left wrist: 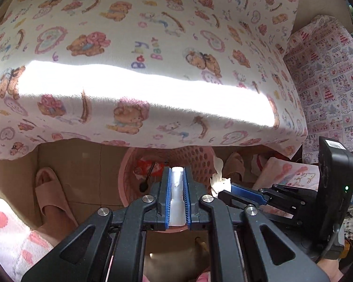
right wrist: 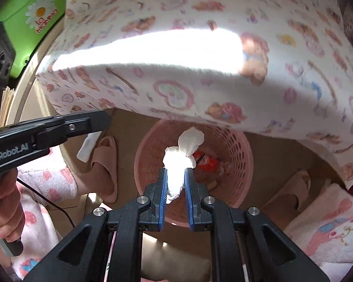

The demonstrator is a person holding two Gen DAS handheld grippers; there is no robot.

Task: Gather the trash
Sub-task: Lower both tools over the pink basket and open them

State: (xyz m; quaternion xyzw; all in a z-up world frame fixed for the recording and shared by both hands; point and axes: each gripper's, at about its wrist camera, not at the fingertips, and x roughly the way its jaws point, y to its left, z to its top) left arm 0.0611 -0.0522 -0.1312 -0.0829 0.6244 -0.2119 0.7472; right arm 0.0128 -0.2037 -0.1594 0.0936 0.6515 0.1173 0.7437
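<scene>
Above the pink basket (right wrist: pixel 237 150) we hang both loads. Our right gripper (right wrist: pixel 175 176) clamps a crumpled tissue (right wrist: pixel 176 162) over its mouth. Our left gripper (left wrist: pixel 177 183) pinches a small translucent white plastic piece (left wrist: pixel 177 199) nearer the rim (left wrist: pixel 127 164). Released carelessly, the tissue may drift floorward; the plastic could strike the rim and bounce out.
</scene>
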